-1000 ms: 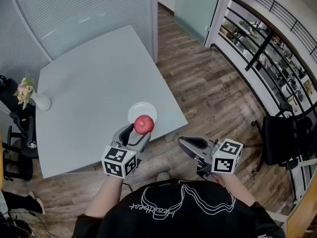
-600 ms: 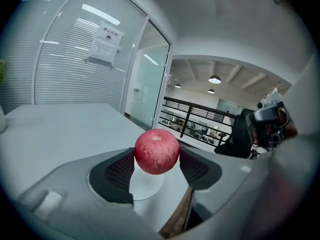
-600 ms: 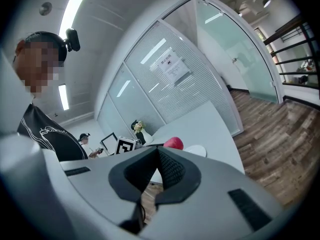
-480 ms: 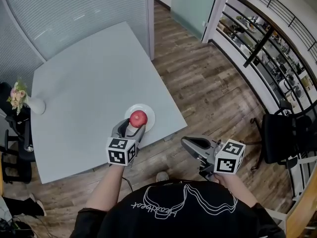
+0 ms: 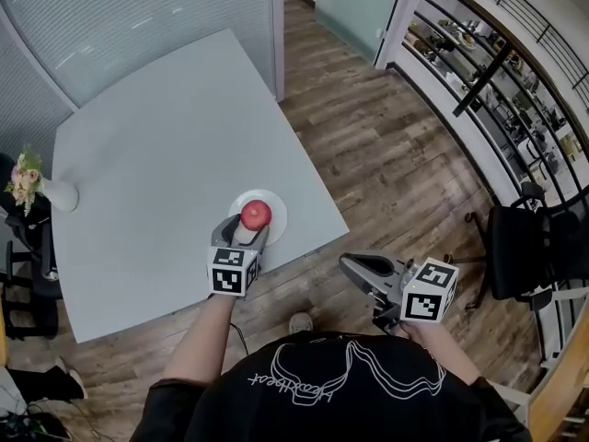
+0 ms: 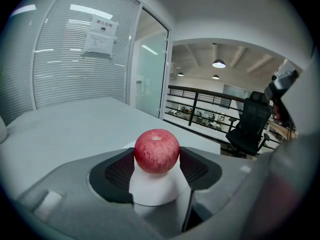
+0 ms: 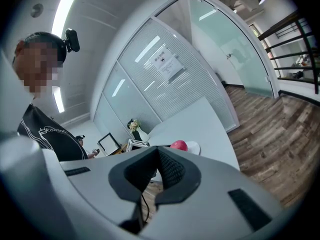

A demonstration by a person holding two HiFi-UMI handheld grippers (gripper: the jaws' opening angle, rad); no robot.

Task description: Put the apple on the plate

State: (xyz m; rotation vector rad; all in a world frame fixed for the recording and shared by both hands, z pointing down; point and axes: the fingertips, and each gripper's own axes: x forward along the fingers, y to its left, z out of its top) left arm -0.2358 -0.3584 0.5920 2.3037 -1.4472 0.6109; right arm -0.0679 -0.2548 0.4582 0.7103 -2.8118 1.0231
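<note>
A red apple (image 5: 256,214) sits between the jaws of my left gripper (image 5: 250,223), which is shut on it. Both hang over the white plate (image 5: 277,212) near the table's front right corner. In the left gripper view the apple (image 6: 156,150) is pinched by the dark pads on both sides, and the plate (image 6: 153,190) shows white right below it. I cannot tell whether the apple touches the plate. My right gripper (image 5: 352,269) hangs off the table over the wooden floor, shut with nothing in it. The right gripper view shows the apple (image 7: 178,145) and the plate (image 7: 193,147) far off.
The grey table (image 5: 156,136) carries a white vase of flowers (image 5: 32,179) at its far left edge. A glass partition (image 5: 138,17) runs behind the table. A black office chair (image 5: 529,247) and a railing (image 5: 497,63) stand to the right.
My left gripper has carried the apple forward from the table's edge to over the plate. The right gripper has hardly moved.
</note>
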